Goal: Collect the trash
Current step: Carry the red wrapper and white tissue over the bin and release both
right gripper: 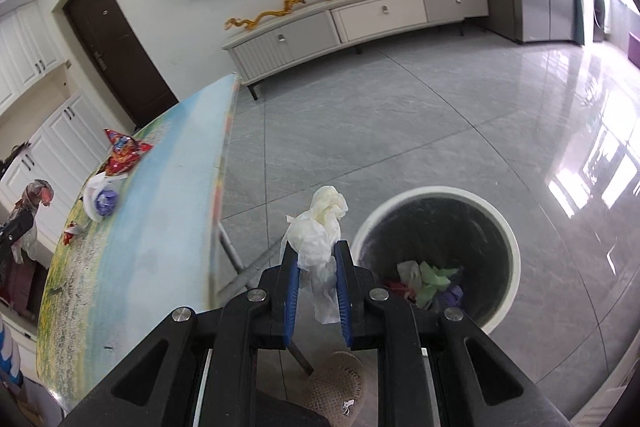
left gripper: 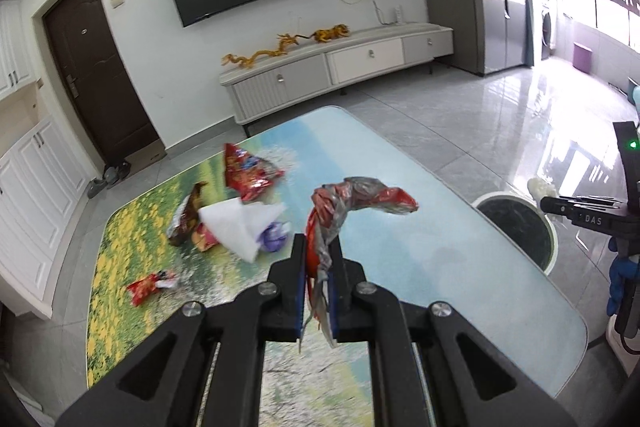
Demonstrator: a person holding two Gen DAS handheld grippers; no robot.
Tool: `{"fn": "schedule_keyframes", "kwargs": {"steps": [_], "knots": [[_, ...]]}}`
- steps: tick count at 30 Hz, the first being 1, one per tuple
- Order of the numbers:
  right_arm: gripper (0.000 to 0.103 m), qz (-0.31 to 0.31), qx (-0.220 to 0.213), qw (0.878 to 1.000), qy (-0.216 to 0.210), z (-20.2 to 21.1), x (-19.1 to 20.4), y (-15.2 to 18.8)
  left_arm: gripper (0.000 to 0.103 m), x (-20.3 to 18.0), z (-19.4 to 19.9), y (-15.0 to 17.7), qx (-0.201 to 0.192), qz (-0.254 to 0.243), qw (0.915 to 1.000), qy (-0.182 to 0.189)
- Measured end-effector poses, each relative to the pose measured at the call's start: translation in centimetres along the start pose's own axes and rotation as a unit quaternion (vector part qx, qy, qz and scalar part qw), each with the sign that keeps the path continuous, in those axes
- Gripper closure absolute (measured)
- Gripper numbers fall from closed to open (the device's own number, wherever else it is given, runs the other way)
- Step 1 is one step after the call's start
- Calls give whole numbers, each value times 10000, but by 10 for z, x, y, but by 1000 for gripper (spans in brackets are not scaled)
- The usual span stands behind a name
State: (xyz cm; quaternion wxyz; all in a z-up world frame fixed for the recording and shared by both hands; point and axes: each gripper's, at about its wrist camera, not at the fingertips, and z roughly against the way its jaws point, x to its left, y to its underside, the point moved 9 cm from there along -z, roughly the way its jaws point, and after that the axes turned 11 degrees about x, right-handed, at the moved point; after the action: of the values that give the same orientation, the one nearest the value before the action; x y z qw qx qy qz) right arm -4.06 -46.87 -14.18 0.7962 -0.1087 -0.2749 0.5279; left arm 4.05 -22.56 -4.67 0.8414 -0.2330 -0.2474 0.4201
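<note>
Left gripper [left gripper: 318, 255] clamps a twisted, crinkly red-and-grey foil wrapper [left gripper: 360, 201] above the glossy printed table [left gripper: 460, 267]. Right gripper [right gripper: 318, 259] pinches a soft crumpled white tissue [right gripper: 320, 227], held over the floor beside the round white-rimmed bin [right gripper: 508, 239]. Only the right view shows the bin's contents [right gripper: 430, 285]; only the left shows the flat white napkin [left gripper: 240, 223] and the brown wrapper [left gripper: 188, 215] on the table.

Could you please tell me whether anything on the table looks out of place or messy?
Yes: crumpled red snack wrappers, a white tissue and a purple wrapper lie scattered on the landscape-printed table, not in the round bin.
</note>
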Motion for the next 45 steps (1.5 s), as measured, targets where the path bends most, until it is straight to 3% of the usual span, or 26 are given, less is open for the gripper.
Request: {"fn": "schedule_keyframes", "kwargs": {"steps": [7, 14, 21, 24, 26, 27, 28, 30, 33, 38, 45], "knots": [[87, -330, 140, 9993, 99, -15, -42, 3, 94, -70, -24, -27, 212, -473, 9971, 549], [86, -602, 290, 9974, 252, -32, -82, -1, 93, -162, -58, -61, 441, -1022, 9863, 1217], [86, -746, 397, 9956, 412, -42, -113, -5, 93, -227, -90, -79, 815, -1031, 9711, 1994], [82, -837, 432, 9943, 495, -45, -126, -7, 93, -245, -100, -87, 874, -1000, 9673, 2161], [66, -930, 430, 9930, 583, -45, -131, -6, 85, -258, -108, -91, 990, -1017, 9622, 2324], [52, -989, 410, 9923, 620, -43, -135, -5, 71, -264, -110, -92, 1056, -1010, 9589, 2434], [49, -1040, 377, 9919, 629, -41, -138, -4, 53, -268, -111, -93, 1065, -996, 9572, 2499], [49, -1084, 368, 9914, 640, -38, -142, -3, 42, -272, -108, -96, 992, -972, 9570, 2547], [49, -1108, 335, 9909, 689, -30, -144, -1, 42, -274, -102, -98, 929, -1036, 9571, 2541], [49, -1115, 244, 9906, 749, -13, -142, -2, 42, -257, -86, -95, 698, -1076, 9690, 2110], [49, -830, 19, 9936, 768, 17, -115, -6, 42, -196, -65, -77, 433, -848, 9833, 1553]]}}
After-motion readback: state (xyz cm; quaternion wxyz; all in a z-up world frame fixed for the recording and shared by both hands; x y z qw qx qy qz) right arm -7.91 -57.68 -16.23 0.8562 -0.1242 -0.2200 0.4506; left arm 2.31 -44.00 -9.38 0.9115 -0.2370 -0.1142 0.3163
